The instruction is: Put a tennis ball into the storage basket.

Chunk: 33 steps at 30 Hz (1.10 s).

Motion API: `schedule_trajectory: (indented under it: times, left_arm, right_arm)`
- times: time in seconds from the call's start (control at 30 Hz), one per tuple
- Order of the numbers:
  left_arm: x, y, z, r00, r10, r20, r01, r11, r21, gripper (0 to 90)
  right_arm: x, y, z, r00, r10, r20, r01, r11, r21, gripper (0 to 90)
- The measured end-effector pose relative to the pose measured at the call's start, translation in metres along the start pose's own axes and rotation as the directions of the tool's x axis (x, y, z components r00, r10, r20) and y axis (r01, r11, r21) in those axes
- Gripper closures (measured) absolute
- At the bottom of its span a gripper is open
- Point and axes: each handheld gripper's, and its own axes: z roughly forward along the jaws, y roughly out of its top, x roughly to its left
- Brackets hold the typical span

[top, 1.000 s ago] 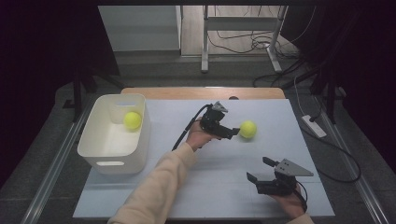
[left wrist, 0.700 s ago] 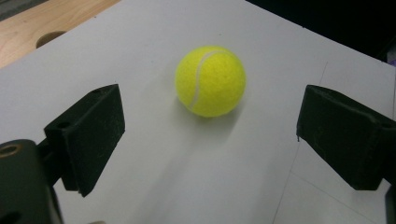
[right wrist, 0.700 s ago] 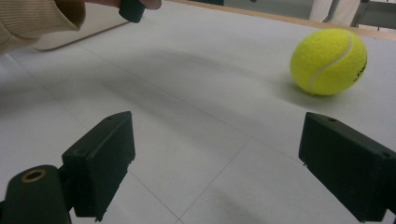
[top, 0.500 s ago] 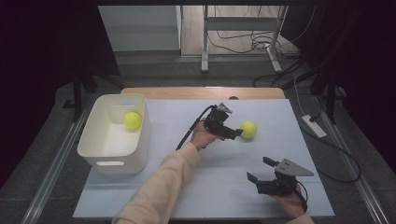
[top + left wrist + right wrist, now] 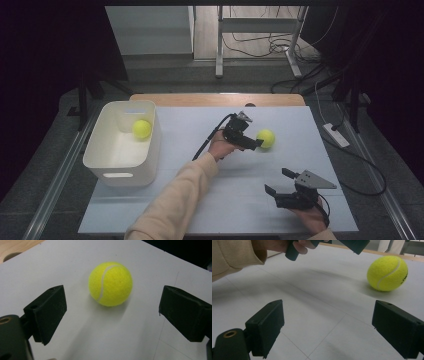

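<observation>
- A yellow tennis ball is seen lying on the pale blue table top, right of the table's middle and toward its far half.
- The left gripper is held just beside that ball, on the side nearer the white bin, with its jaws pointed at it.
- In the left gripper view, the jaws are spread wide and released; the tennis ball is seen ahead of them and between their lines, untouched by either pad, its white seam curving down its face.
- Nothing is gripped by the left gripper; bare table is seen between its jaws.
- The left hand is wrapped around the gripper's body, and a cream sleeve reaches in from the bottom edge of the high view.
- The right gripper is held low over the near right part of the table, well apart from the ball, with its grey three-cornered plate on top.
- In the right gripper view, the jaws are likewise released and wide, with nothing held between them; the tennis ball is seen farther off at the upper right.
- A white plastic bin stands at the left of the table, well apart from both grippers.
- A second tennis ball is seen inside the bin, near its far right corner.
</observation>
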Motion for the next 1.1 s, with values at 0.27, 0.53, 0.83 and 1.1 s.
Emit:
schedule_trajectory:
  times: [0.27, 0.53, 0.83, 1.1]
  left_arm:
    - [0.002, 0.001, 0.007, 1.0000, -0.005, -0.002, 0.005, 1.0000, 0.003, 8.4]
    - [0.001, 0.003, 0.014, 1.0000, -0.003, 0.003, 0.003, 0.9998, 0.018, 8.3]
    - [0.000, 0.004, 0.020, 1.0000, -0.001, 0.005, 0.001, 0.9997, 0.026, 8.2]
    - [-0.002, 0.004, 0.027, 0.9999, 0.000, 0.012, 0.000, 0.9995, 0.030, 8.1]
  right_arm:
    - [0.000, -0.001, -0.001, 1.0000, 0.003, 0.001, -0.003, 1.000, -0.001, 10.6]
    - [-0.001, -0.001, -0.001, 1.0000, 0.006, 0.001, -0.006, 1.000, -0.001, 10.6]
    - [-0.001, -0.001, -0.002, 1.0000, 0.006, 0.002, -0.006, 1.000, -0.002, 10.7]
    - [-0.001, -0.002, -0.003, 1.0000, 0.006, 0.005, -0.006, 1.000, -0.001, 10.7]
